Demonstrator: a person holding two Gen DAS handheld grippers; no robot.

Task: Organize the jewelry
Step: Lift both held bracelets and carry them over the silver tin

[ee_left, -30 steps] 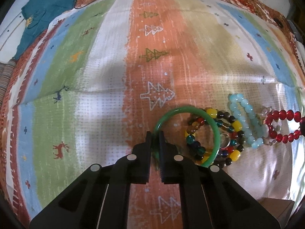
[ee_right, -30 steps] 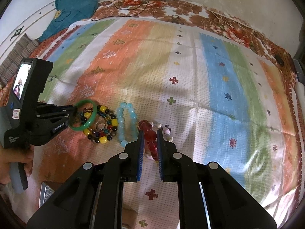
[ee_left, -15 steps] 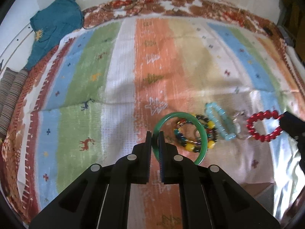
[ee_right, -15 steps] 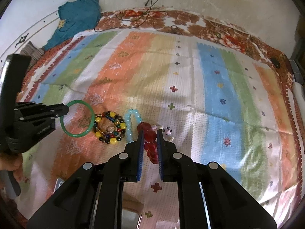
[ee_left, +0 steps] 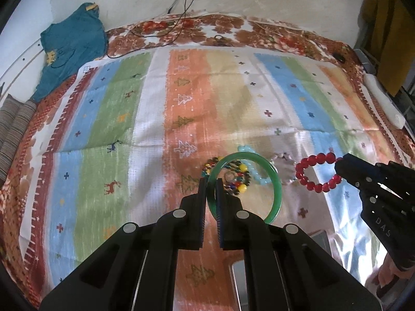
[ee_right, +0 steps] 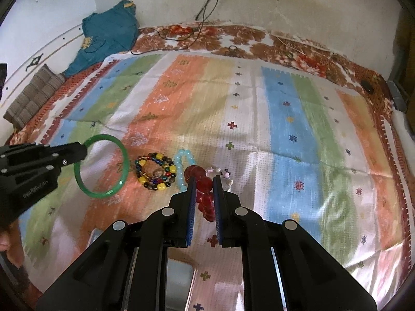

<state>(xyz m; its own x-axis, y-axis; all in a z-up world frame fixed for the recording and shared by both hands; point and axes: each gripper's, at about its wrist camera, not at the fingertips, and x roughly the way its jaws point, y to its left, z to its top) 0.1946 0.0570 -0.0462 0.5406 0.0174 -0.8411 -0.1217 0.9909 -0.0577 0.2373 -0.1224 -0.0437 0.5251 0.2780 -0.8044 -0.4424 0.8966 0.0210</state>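
My left gripper [ee_left: 209,181] is shut on a green bangle [ee_left: 275,181], held up off the striped cloth [ee_left: 129,129]; in the right wrist view the bangle [ee_right: 124,155] hangs from that gripper [ee_right: 84,149] at the left. My right gripper [ee_right: 203,178] is shut on a red bead bracelet [ee_right: 205,184], lifted as well; it shows as a red loop [ee_left: 308,171] at the tip of that gripper [ee_left: 338,168] in the left wrist view. On the cloth lie a multicoloured bead bracelet [ee_right: 155,172], a pale blue bead bracelet [ee_right: 182,160] and small whitish beads [ee_right: 225,176].
A teal garment [ee_right: 109,33] and a striped cushion [ee_right: 31,96] lie at the far left by the wall. Cables [ee_right: 197,26] trail over the floral bedcover at the back. A shiny container edge [ee_right: 179,277] shows near the bottom, under my right gripper.
Both grippers have risen with their bracelets. The green bangle lifted off the pile of beads and moved left, away from it; the red bracelet came up clear of the cloth.
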